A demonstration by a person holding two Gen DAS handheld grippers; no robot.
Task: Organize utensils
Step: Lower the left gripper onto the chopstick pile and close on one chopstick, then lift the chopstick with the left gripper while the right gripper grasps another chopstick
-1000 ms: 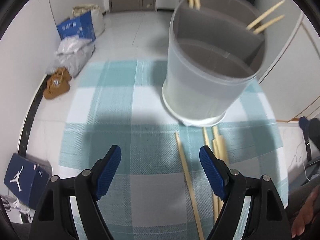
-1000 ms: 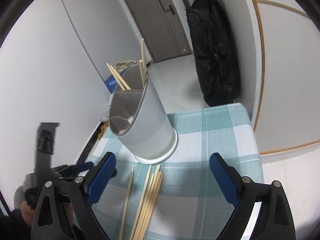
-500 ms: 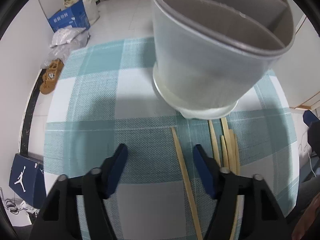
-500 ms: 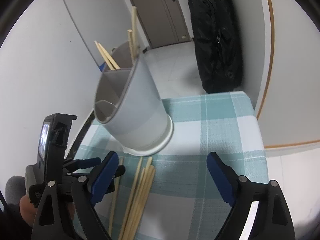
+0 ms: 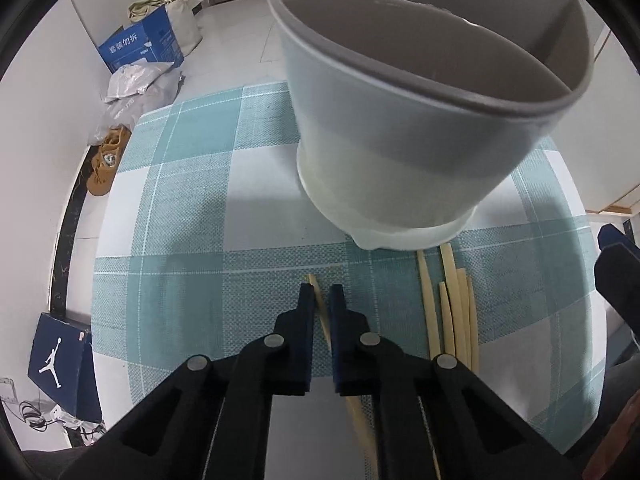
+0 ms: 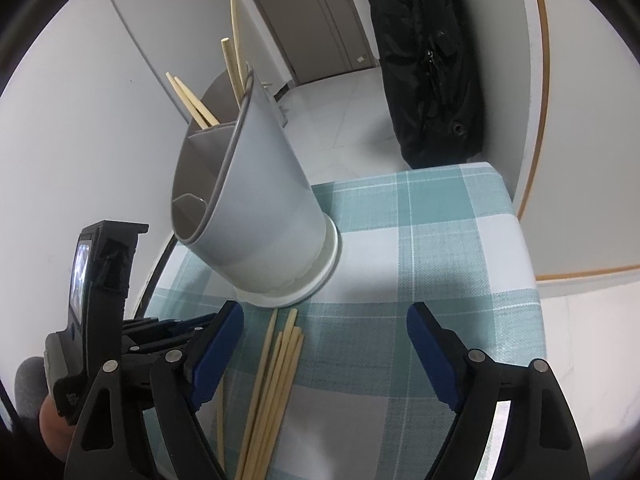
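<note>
A grey utensil holder [image 5: 420,120] stands on the teal checked cloth [image 5: 180,240]; it also shows in the right wrist view [image 6: 256,208] with a few chopsticks [image 6: 234,60] standing in it. My left gripper [image 5: 320,296] is shut on a single wooden chopstick [image 5: 318,300] lying on the cloth just in front of the holder. Several loose chopsticks [image 5: 452,316] lie to its right, and they show in the right wrist view [image 6: 276,384]. My right gripper [image 6: 324,344] is open and empty above them.
The left gripper's body [image 6: 100,312] sits at the left of the right wrist view. On the floor are a blue box [image 5: 140,46], plastic bags [image 5: 136,84], a brown shoe [image 5: 106,160] and a shoe box [image 5: 60,356]. A black bag [image 6: 428,60] leans on the wall.
My left gripper has moved forward and down to the single chopstick and its jaws have closed on it. My right gripper has come a little closer to the loose chopsticks, still open.
</note>
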